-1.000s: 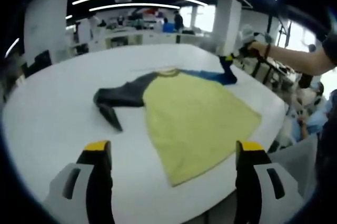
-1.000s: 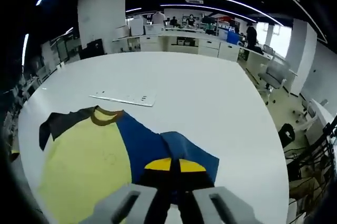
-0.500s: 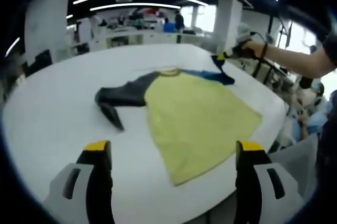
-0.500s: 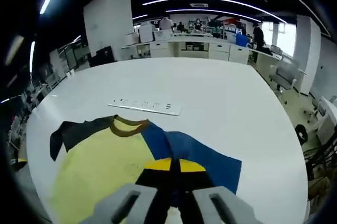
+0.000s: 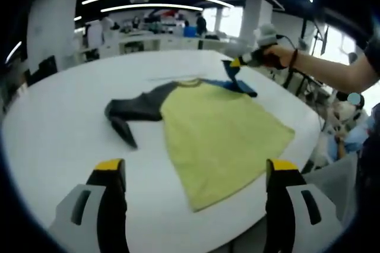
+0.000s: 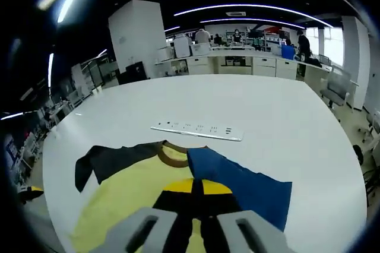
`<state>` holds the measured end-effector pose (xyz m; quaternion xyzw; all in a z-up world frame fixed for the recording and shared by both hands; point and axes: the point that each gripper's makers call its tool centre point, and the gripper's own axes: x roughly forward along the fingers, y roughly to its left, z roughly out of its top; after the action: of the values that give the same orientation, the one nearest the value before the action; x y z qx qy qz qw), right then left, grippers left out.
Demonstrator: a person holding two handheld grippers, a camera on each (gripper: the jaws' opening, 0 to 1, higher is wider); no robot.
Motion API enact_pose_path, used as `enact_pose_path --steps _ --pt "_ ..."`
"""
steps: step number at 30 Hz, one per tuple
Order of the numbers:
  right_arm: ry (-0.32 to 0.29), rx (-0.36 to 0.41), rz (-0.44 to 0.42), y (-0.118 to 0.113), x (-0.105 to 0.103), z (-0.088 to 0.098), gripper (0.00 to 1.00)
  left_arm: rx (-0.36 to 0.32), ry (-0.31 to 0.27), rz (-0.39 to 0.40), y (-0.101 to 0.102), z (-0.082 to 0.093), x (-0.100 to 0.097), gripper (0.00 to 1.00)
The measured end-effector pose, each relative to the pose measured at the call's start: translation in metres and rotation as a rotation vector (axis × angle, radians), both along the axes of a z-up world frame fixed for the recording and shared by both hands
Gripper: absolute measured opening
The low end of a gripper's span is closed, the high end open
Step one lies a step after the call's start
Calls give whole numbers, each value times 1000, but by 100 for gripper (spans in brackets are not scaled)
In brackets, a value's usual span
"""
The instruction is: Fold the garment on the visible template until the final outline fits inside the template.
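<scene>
A yellow T-shirt [image 5: 219,131] lies flat on the white round table [image 5: 53,140], hem towards my left gripper. Its dark grey sleeve [image 5: 133,109] is spread out to the left. The blue sleeve [image 5: 239,84] is lifted off the table, pinched in my right gripper [image 5: 236,63] held by a person's hand. In the right gripper view, my right gripper [image 6: 194,186] is shut on the blue sleeve [image 6: 246,184], hanging over the yellow body [image 6: 127,205] near the brown collar [image 6: 174,157]. My left gripper [image 5: 196,167] stands open short of the hem, holding nothing.
A white flat strip [image 6: 196,129] with small marks lies on the table just beyond the collar. The person's arm [image 5: 332,70] reaches in from the right. The table edge [image 5: 309,146] runs close to the shirt's right side. Desks and people fill the far background.
My right gripper has raised the blue sleeve and carried it inward, towards the collar and over the shirt. The left gripper has stayed where it was, open.
</scene>
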<state>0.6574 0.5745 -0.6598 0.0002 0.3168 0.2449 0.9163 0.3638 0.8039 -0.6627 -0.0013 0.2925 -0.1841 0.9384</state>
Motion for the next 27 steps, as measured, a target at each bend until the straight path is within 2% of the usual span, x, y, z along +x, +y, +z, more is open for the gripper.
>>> enact_pose_path --steps 12,20,27 --pt "-7 17 85 49 -12 7 0 3 8 6 3 -2 -4 94" --pt "-2 42 102 64 -16 7 0 1 12 9 4 -4 -5 94" --pt "-19 98 141 84 -23 13 0 -3 17 7 2 -7 -6 94"
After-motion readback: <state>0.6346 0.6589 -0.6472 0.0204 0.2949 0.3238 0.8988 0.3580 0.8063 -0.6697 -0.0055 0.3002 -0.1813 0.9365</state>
